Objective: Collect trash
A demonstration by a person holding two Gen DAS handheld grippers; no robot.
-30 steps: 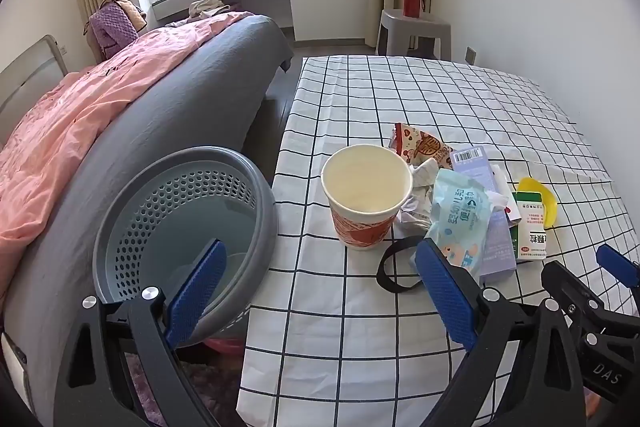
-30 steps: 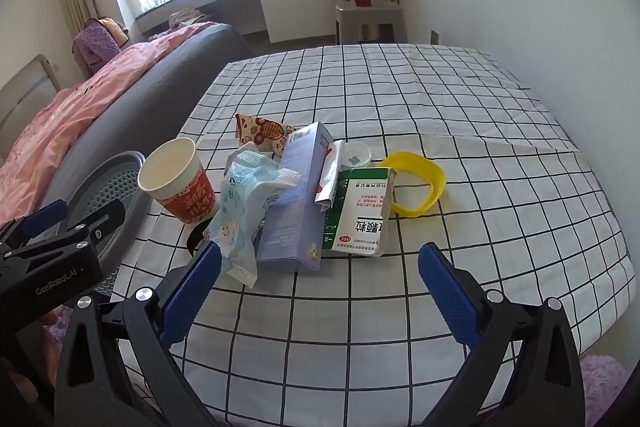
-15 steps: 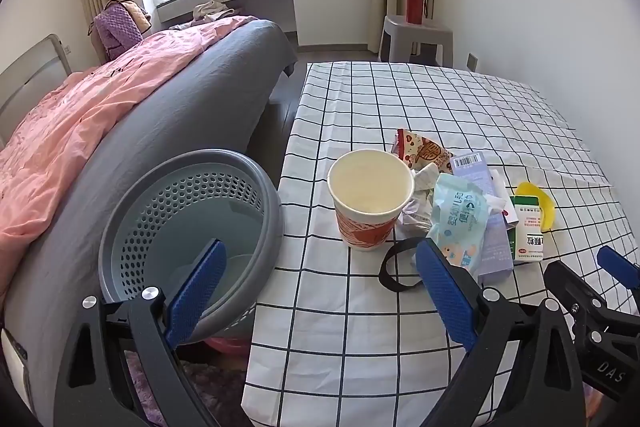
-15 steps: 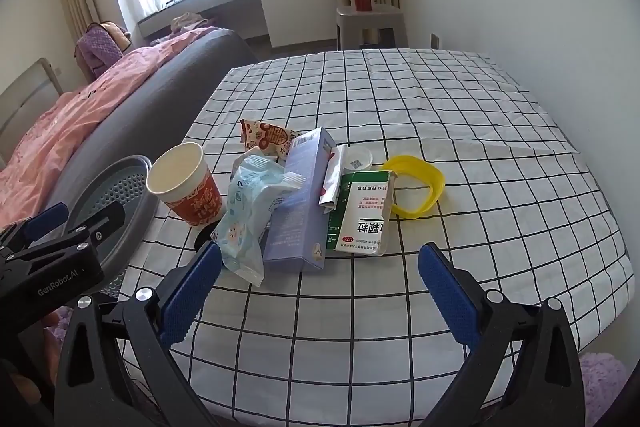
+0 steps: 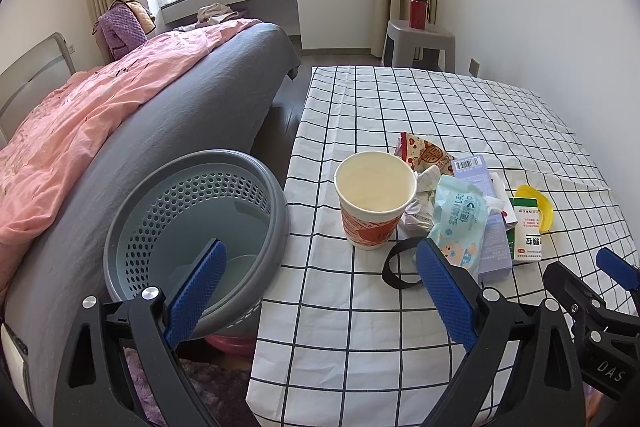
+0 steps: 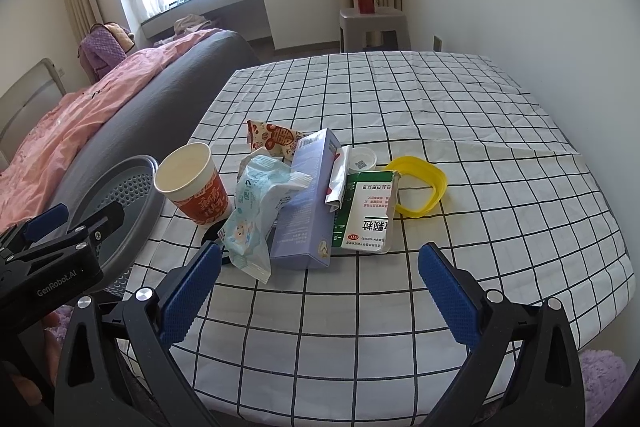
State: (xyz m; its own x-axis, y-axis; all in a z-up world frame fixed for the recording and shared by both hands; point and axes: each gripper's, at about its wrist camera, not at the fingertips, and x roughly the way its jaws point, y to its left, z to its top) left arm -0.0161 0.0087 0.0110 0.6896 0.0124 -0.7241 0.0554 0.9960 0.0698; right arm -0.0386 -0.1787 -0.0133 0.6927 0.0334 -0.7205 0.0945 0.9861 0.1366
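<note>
Trash heaped in one cluster on the checked tablecloth (image 6: 400,99), near its left edge. Paper cup (image 5: 375,199) upright at 9 o'clock of the heap, seemingly empty; wipes packet (image 6: 256,211) leaning against the purple box (image 6: 310,199) at centre; green-and-white carton (image 6: 366,211) touching that box at 3 o'clock; yellow ring (image 6: 420,187) just beyond at 3 o'clock; red-patterned wrapper (image 6: 272,137) at 12 o'clock; small white lid (image 6: 362,159) behind the carton; black loop (image 5: 394,263) at 6 o'clock of the cup. Grey perforated basket (image 5: 192,211) off the table edge at 9 o'clock of the cup, below tabletop level, nothing visible inside.

Step in hand: the approach, nothing collected yet. Left gripper (image 5: 320,291) fingers wide apart, holding nothing, aimed between basket and cup. Right gripper (image 6: 320,291) likewise spread and unloaded, aimed short of the box and carton.

Next move, probably: advance on one piece, close, carry to 9 o'clock, release over the basket. Cup likely suits the left; a gentle squeeze to avoid crushing. Packet leaning on the box, so lifting either may topple its neighbour.
</note>
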